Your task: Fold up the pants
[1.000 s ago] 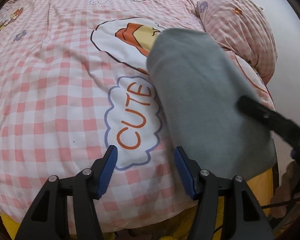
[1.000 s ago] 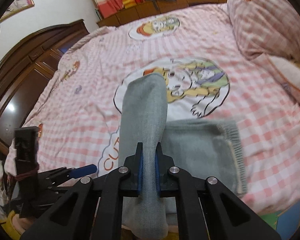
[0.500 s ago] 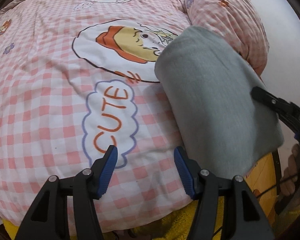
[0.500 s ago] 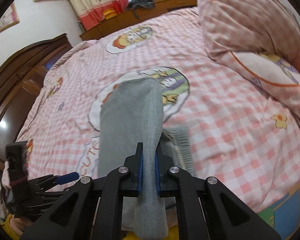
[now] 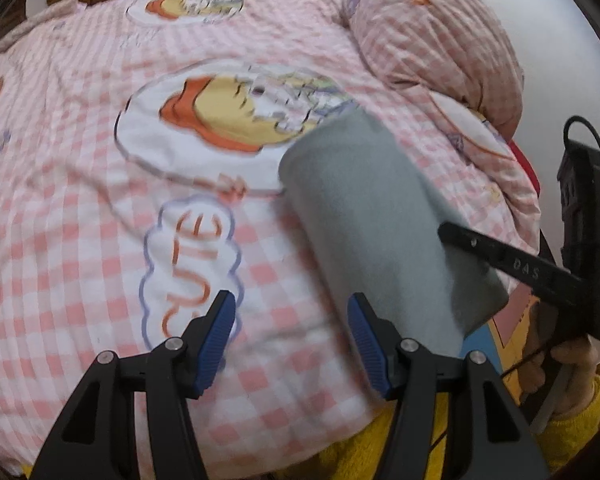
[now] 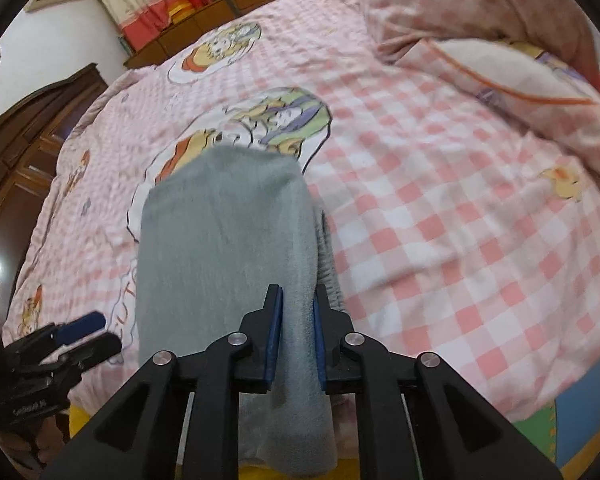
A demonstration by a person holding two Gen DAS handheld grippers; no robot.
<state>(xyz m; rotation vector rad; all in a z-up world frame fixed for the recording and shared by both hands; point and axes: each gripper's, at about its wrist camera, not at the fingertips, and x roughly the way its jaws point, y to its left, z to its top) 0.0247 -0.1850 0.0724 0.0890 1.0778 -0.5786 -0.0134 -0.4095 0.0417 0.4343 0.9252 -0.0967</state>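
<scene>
So the grey pants are already folded into a long narrow bundle, and the thing to watch is how that bundle runs: its long axis goes straight out from the right gripper toward the cartoon print on the bed, far end resting on the checked cover, near end hanging down past the bed edge. The right gripper has the near end between its blue pads, but the jaws are opening, so I'd say the cloth is only lightly held and about to be let go.

The left gripper is off to the left side of the pants, jaws apart with nothing between them, just hovering over the "CUTE" lettering. Its right finger sits just beside the bundle's long edge.

My guess: the next fold goes across that long axis, and the right hand is nearer the loose end, so it probably leads.
</scene>
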